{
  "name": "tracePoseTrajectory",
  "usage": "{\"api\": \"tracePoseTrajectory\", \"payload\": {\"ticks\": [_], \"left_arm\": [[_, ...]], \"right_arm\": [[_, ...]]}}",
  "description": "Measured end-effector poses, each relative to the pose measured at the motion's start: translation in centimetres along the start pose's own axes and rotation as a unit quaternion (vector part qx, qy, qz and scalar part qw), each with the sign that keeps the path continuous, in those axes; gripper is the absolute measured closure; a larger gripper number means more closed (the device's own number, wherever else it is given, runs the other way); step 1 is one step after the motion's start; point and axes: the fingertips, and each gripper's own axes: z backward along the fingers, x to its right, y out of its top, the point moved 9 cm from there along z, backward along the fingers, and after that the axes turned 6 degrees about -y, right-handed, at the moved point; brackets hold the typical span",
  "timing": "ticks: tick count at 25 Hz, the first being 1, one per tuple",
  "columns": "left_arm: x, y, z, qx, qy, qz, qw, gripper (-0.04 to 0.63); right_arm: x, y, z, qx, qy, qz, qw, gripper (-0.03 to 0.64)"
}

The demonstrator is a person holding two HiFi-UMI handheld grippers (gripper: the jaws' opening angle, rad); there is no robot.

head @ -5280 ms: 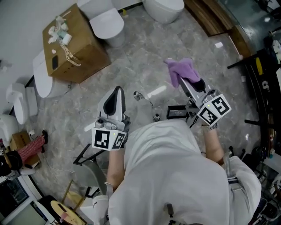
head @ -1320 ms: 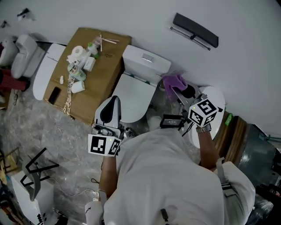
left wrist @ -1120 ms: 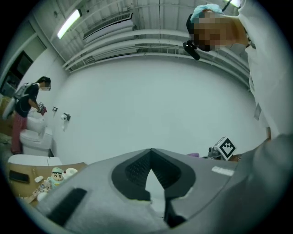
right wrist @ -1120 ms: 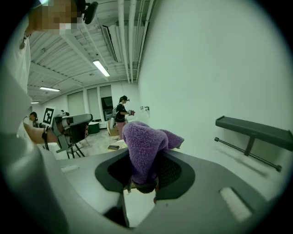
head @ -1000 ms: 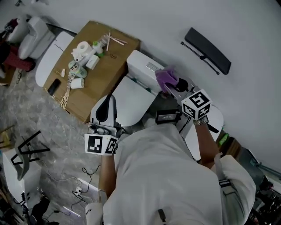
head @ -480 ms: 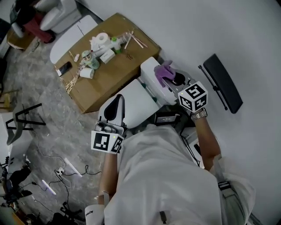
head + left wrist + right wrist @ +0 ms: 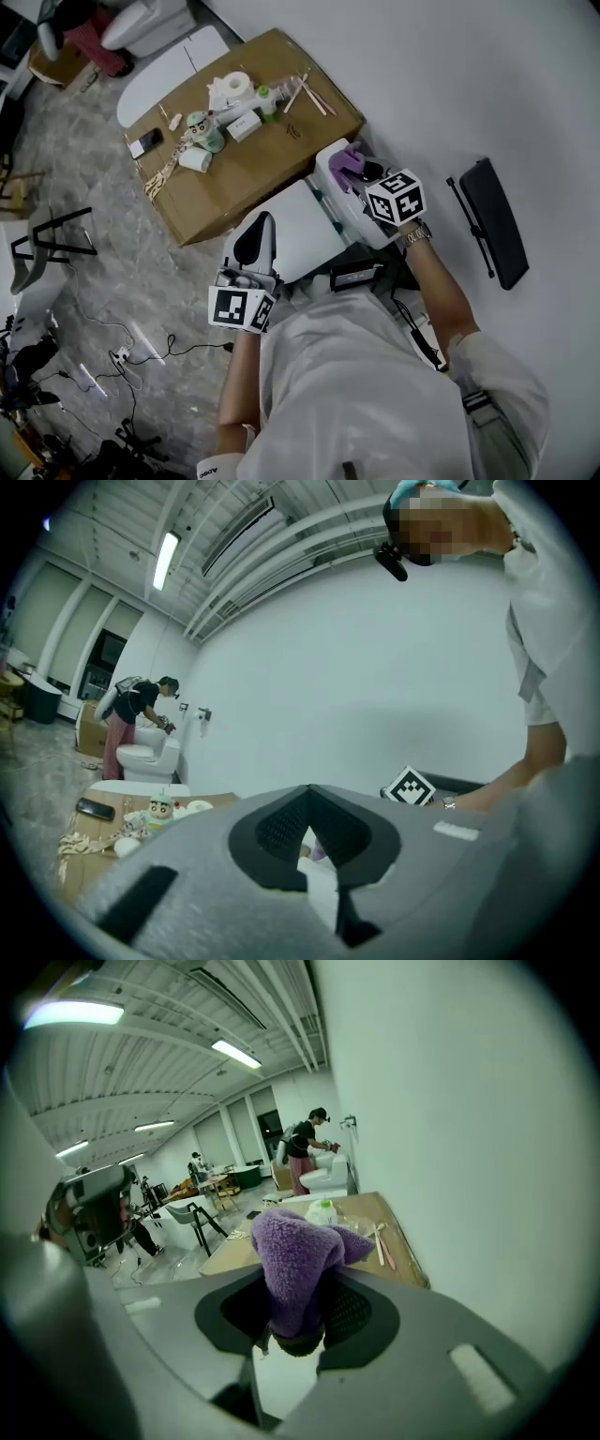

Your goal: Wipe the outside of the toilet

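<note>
place: open workshop hall | signs: several toilets [image 7: 286, 230], cardboard box [image 7: 246, 171], ceiling strip lights [image 7: 234, 1054], floor cables [image 7: 178, 348]

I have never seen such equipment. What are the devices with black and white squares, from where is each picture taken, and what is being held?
There is no robot here. A person holds a two-jaw tool in each hand; the marker cube is part of each tool. The head view looks down from a camera on the person's head. Each gripper view comes from a camera riding on that tool, looking along its jaws. The right hand-held gripper is clamped on a purple cloth at the tank of the white toilet. The left hand-held gripper is shut and empty. Beside the toilet stands a cardboard box with a paper roll and small items on top.
</note>
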Motion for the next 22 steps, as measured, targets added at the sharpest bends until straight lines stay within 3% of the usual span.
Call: {"api": "tracePoseTrajectory", "payload": {"ticks": [3,6,13,22], "left_arm": [[-1.6,-1.4,-0.7,-0.005,0.048,0.015,0.9987,0.591],[-2.7,-2.5,-1.4,-0.006,0.069,0.029,0.9972,0.590],[-2.5,-3.9,-2.8,-0.024,0.076,0.037,0.9961,0.589],[-2.7,-5.3,-2.2,-0.042,0.085,0.037,0.9948,0.591]], "right_arm": [[1.7,-0.5,-3.1,-0.038,0.000,-0.030,0.999,0.489],[3.3,-1.4,-6.2,-0.071,-0.006,-0.041,0.997,0.489],[5.7,-3.4,-11.4,-0.141,-0.031,-0.056,0.988,0.489],[5.3,-4.5,-18.4,-0.212,-0.062,-0.013,0.975,0.489]]}}
